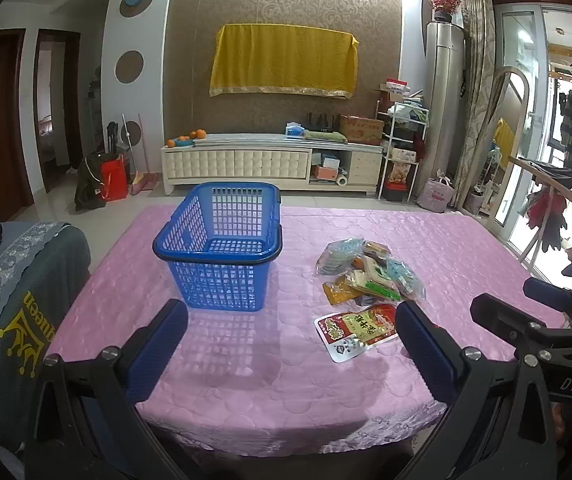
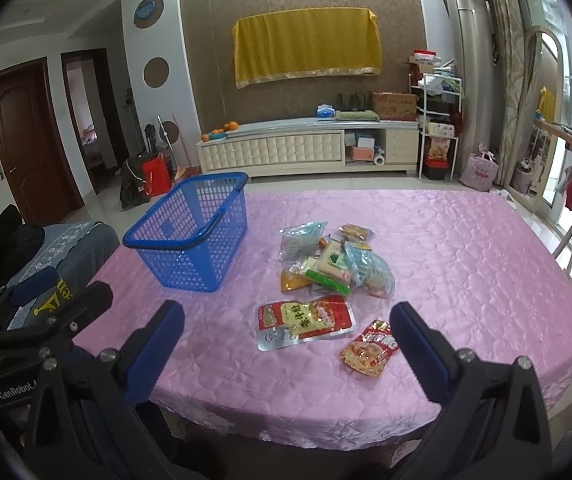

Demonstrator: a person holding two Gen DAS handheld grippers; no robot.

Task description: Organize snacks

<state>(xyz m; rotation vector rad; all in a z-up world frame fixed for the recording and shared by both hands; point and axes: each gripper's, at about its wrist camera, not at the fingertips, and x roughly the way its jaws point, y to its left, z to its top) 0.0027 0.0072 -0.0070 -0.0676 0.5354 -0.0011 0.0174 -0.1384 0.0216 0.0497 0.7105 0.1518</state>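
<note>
A blue plastic basket [image 1: 218,248] [image 2: 190,232] stands upright with nothing in it on the pink tablecloth [image 1: 246,360], left of centre. To its right lies a heap of snack packets [image 1: 370,272] [image 2: 334,260]. A flat red-and-yellow packet [image 1: 356,330] [image 2: 304,320] lies nearer the front edge, and a small red-orange packet [image 2: 370,346] lies beside it. My left gripper [image 1: 290,328] hovers open over the near table, its fingers wide apart and holding nothing. My right gripper [image 2: 286,328] is open too, above the front edge, with the two near packets between its fingers in view.
A chair back draped in grey cloth [image 1: 10,300] stands at the table's left. The right gripper's black body [image 1: 546,328] sits at the right edge of the left wrist view. Beyond the table are a white TV cabinet [image 1: 270,164] and a shelf rack [image 1: 402,148].
</note>
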